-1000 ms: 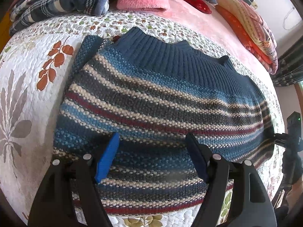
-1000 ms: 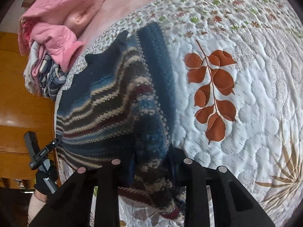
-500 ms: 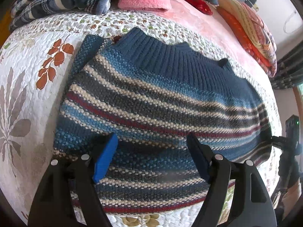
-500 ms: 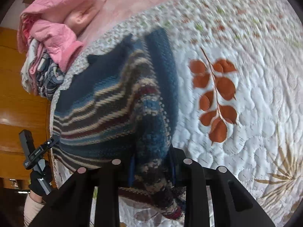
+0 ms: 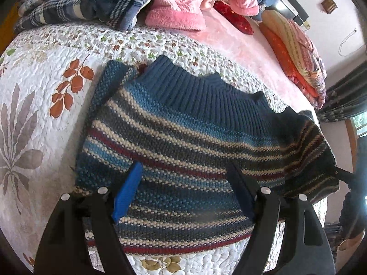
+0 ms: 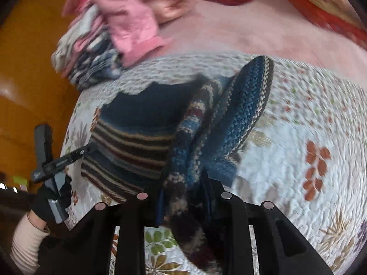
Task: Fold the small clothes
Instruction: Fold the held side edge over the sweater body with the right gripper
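Observation:
A blue knit sweater with cream, grey and red stripes lies flat on the white leaf-print quilt, ribbed collar at the far side. My left gripper hovers open over the sweater's lower part, blue pads wide apart with nothing between them. My right gripper is shut on the sweater's side edge and holds a bunched fold with the sleeve up off the quilt. In the left wrist view that raised edge hangs from the right gripper. A gloved hand holds the left gripper.
A plaid blanket and pink garments are piled at the far edge of the bed. Folded orange bedding and a red cushion lie on the pink sheet beyond. Wooden furniture stands beside the bed.
My right gripper has lifted the sweater's side edge off the quilt and swung it up and inward, and its view is blurred. The left gripper has hardly moved and stays open.

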The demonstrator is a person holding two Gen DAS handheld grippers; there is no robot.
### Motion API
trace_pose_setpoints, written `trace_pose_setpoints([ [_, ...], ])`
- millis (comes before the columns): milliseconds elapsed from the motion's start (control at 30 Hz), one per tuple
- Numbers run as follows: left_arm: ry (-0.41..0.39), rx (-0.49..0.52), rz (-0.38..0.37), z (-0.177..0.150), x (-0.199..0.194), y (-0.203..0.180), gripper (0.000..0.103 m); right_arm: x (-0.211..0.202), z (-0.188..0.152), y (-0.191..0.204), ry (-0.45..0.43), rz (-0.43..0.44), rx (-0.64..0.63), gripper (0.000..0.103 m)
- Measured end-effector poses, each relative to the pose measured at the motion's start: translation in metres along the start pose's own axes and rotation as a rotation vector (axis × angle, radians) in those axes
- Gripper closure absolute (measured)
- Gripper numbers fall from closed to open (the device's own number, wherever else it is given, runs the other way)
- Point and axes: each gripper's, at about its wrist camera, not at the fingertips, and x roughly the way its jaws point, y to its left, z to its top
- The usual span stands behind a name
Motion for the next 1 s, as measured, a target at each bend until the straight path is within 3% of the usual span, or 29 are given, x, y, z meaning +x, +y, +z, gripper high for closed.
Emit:
trace_pose_setpoints([
  [267, -0.014, -0.025, 0.004, 0.005, -0.005, 0.011, 0.027, 0.045, -0.002, 0.092, 0.094, -0.051, -0.220, 0.077],
  [533, -0.026, -0.065, 0.002, 0.009, -0.012, 0.025, 0.027, 0.106, -0.018, 0.126, 0.190, -0.102, -0.292, 0.077],
  [633, -0.027, -0.072, -0.009, 0.010, -0.013, 0.026, 0.027, 0.110, -0.019, 0.119, 0.190, -0.069, -0.251, 0.074],
  [700, -0.026, -0.074, -0.017, 0.010, -0.013, 0.024, 0.027, 0.111, -0.019, 0.114, 0.190, -0.030, -0.211, 0.063],
  [800, -0.020, -0.077, -0.035, 0.010, -0.012, 0.020, 0.027, 0.109, -0.019, 0.104, 0.179, 0.056, -0.135, 0.058],
  [1000, -0.004, -0.065, -0.096, 0.007, -0.010, 0.003, 0.027, 0.068, -0.018, 0.081, 0.100, 0.235, 0.003, 0.056],
])
